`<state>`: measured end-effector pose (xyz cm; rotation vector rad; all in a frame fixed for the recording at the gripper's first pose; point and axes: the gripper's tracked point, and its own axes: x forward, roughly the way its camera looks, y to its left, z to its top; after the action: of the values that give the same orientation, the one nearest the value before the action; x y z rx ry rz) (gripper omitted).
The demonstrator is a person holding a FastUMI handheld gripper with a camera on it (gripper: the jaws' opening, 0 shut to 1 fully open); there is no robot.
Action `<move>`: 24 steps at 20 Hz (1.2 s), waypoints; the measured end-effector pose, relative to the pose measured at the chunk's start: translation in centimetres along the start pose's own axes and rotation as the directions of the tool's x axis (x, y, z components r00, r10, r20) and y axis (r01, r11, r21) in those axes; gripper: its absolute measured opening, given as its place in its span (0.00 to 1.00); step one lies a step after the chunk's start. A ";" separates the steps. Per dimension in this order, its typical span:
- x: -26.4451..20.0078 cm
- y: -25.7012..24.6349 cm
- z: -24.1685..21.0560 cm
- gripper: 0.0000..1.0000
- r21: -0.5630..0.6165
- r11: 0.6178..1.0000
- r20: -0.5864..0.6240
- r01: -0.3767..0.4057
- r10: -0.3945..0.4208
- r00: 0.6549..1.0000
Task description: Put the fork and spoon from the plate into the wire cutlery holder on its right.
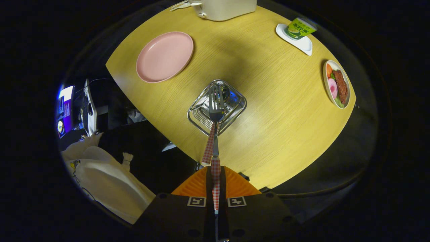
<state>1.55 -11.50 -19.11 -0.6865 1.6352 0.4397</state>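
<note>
Fingers closed tight on the checked handle of the fork, whose tines hang over the mouth of the wire cutlery holder at your twelve o'clock. A second checked handle, likely the spoon's, leans out of the holder beside it, so you appear to be on the last drop. Your next move calls for lowering straight down, then opening. The pink plate lies bare at eleven o'clock, well apart. The counter edge runs close under the holder at six o'clock; open room lies beyond it, toward the food dish at two o'clock.
</note>
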 end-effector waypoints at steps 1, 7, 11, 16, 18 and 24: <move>0.4 -0.2 0.1 0.09 -0.008 1.000 -0.026 0.002 -0.002 1.000; 2.2 -0.5 1.1 0.10 0.016 0.998 -0.153 -0.061 0.063 0.986; 2.7 -0.3 1.7 0.10 0.086 0.991 -0.220 -0.103 0.119 0.968; 2.8 -0.4 2.7 0.13 0.108 0.989 -0.235 -0.102 0.125 0.964; 2.4 0.2 3.2 0.13 0.111 0.987 -0.223 -0.116 0.139 0.965; 0.5 0.6 4.9 0.59 0.115 0.984 -0.088 -0.135 0.146 0.985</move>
<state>4.77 -8.02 -20.52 -0.5193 1.7921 0.4214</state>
